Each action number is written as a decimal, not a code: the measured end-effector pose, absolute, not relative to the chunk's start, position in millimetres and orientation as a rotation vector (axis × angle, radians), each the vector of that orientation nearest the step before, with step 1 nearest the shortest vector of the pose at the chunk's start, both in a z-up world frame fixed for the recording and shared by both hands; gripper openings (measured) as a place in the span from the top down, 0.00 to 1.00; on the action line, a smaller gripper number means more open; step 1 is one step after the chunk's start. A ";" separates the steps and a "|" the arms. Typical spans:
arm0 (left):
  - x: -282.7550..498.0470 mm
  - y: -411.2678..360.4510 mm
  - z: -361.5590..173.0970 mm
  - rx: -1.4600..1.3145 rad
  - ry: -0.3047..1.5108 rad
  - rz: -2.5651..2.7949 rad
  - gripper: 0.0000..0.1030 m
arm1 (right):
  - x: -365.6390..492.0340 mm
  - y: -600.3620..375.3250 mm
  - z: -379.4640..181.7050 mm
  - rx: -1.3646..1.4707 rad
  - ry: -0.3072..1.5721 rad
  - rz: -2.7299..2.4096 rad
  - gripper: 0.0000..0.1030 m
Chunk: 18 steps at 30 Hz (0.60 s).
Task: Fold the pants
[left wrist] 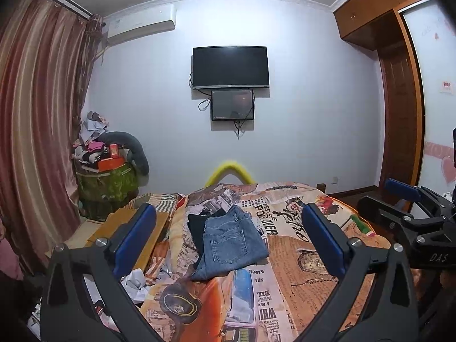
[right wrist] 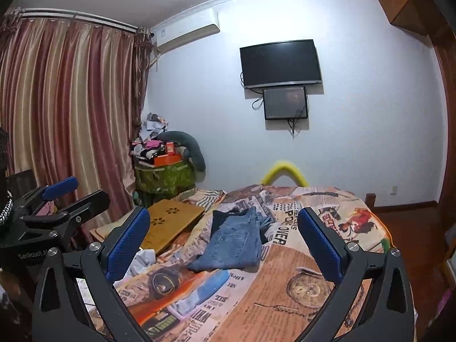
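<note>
Dim, bluish light, perhaps overhead; strong fisheye bending, dark corners.

Left gripper point(left wrist: 228, 236): black frame, blue pads, jaws spread wide, held above the bed and gripping nothing. Right gripper point(left wrist: 404, 196): seen at the right edge, blue-padded, its jaw gap not readable here. Blue jeans point(left wrist: 230, 242): folded, back pocket up, lying on the printed bedspread point(left wrist: 299, 256) and overlapping a black garment point(left wrist: 196, 228). Wooden lap tray point(left wrist: 125, 228): left of the jeans. Television point(left wrist: 230, 67): wall-mounted, smaller screen point(left wrist: 232, 105) just below. Striped curtain point(left wrist: 37, 114), air conditioner point(left wrist: 139, 25), wardrobe point(left wrist: 399, 114).
</note>
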<state>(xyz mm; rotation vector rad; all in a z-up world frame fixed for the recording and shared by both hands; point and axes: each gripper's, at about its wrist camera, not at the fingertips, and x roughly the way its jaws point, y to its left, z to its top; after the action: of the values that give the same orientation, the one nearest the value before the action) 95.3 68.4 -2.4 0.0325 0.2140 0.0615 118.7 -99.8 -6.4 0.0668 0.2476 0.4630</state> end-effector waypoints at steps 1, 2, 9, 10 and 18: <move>95.6 68.7 -3.0 0.031 0.216 0.061 0.00 | 118.7 -100.0 -6.9 0.066 0.249 0.464 0.00; 96.0 69.3 -3.5 0.030 0.218 0.060 0.00 | 118.0 -100.5 -5.9 0.065 0.250 0.464 0.00; 97.7 69.8 -6.7 0.030 0.223 0.064 0.00 | 116.6 -101.2 -4.5 0.066 0.253 0.466 0.00; 97.7 69.8 -6.8 0.031 0.223 0.064 0.00 | 117.3 -100.6 -4.9 0.065 0.254 0.467 0.00; 97.7 69.2 -6.8 0.034 0.224 0.062 0.00 | 117.2 -100.0 -5.0 0.062 0.264 0.464 0.00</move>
<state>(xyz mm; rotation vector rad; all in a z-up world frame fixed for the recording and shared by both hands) 97.7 69.2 -6.8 0.0338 0.2240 0.0617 117.2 -100.0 -5.0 0.0621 0.2644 0.4640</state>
